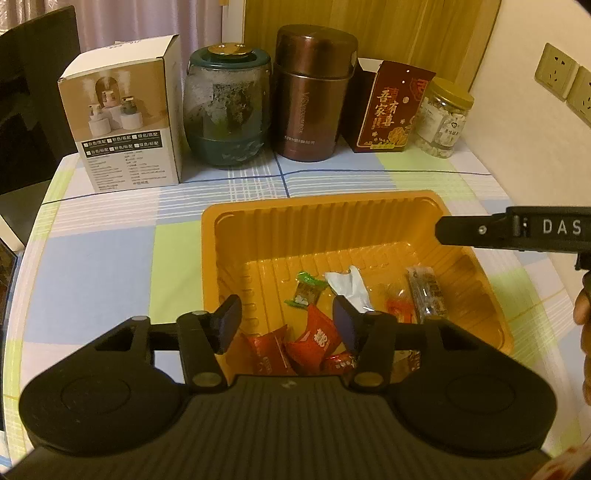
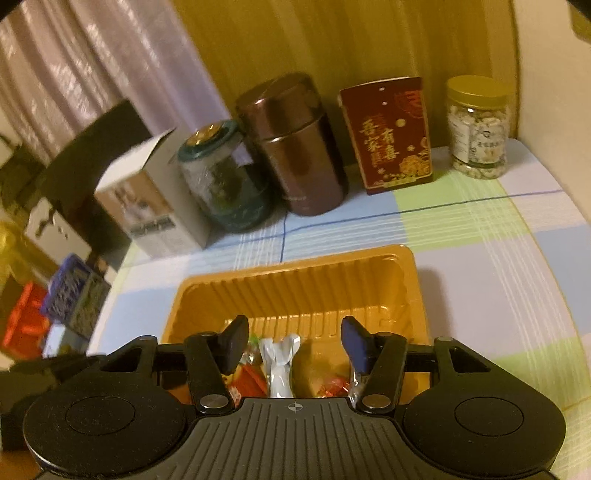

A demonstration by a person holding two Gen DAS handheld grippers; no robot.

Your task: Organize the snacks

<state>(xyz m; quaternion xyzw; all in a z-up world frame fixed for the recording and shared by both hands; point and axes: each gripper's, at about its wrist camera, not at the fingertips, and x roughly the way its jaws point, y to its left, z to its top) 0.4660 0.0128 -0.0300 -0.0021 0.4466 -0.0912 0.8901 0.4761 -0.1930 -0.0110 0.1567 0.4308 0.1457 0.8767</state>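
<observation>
Behind the ribbed orange plastic tray (image 1: 258,225) of wrapped sweets (image 1: 312,341) stood a glossy brown metal canister (image 1: 312,96), while both the left gripper (image 1: 286,323) and right gripper (image 2: 295,345) hung wide open, empty

I'm working in a lived-in home room, at a small table spread with a pastel checked tablecloth (image 1: 110,258). Pale curtains (image 2: 92,74) hang behind it, next to a wood-panelled wall (image 1: 369,22) with wall sockets (image 1: 556,72). Along the back of the table stand household things: a humidifier box (image 1: 125,122), a teal-lidded glass jar (image 1: 227,110), a brown metal canister (image 1: 314,92), a red festive packet with Chinese characters (image 1: 388,110) and a gold-lidded jar of wrapped sweets (image 1: 443,118). A dark chair (image 1: 33,92) sits at the side.
</observation>
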